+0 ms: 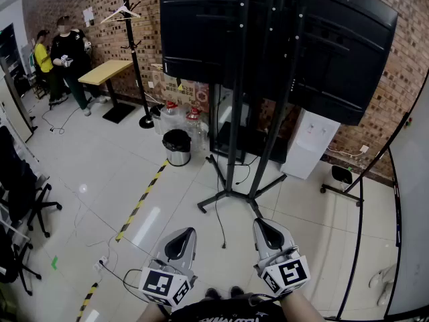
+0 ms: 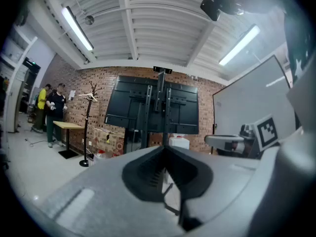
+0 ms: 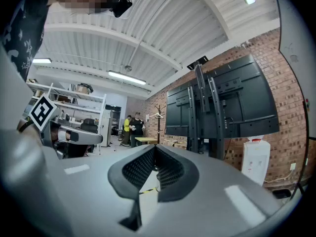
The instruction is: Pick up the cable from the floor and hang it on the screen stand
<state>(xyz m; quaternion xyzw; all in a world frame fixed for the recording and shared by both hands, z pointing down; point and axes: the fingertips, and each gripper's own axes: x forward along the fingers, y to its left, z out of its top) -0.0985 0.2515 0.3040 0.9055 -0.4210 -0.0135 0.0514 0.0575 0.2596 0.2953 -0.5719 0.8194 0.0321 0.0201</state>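
Note:
The screen stand (image 1: 231,146) is a black tripod-footed frame carrying a large black screen, straight ahead of me; it also shows in the left gripper view (image 2: 160,107) and the right gripper view (image 3: 202,107). A thin black cable (image 1: 220,223) trails on the floor from the stand's base toward me, between the two grippers. Another thin cable (image 1: 114,247) lies at the lower left by a power strip (image 1: 102,263). My left gripper (image 1: 182,232) (image 2: 163,148) and right gripper (image 1: 263,221) (image 3: 154,147) are held level side by side, both shut and empty, well above the floor.
A black bin (image 1: 177,146) and bottles stand left of the stand, a white cabinet (image 1: 307,143) to its right. Coat rack (image 1: 134,52), wooden desk (image 1: 106,71) and two people (image 1: 67,52) are at the far left. Office chairs (image 1: 27,193) line the left; a whiteboard frame (image 1: 395,200) the right.

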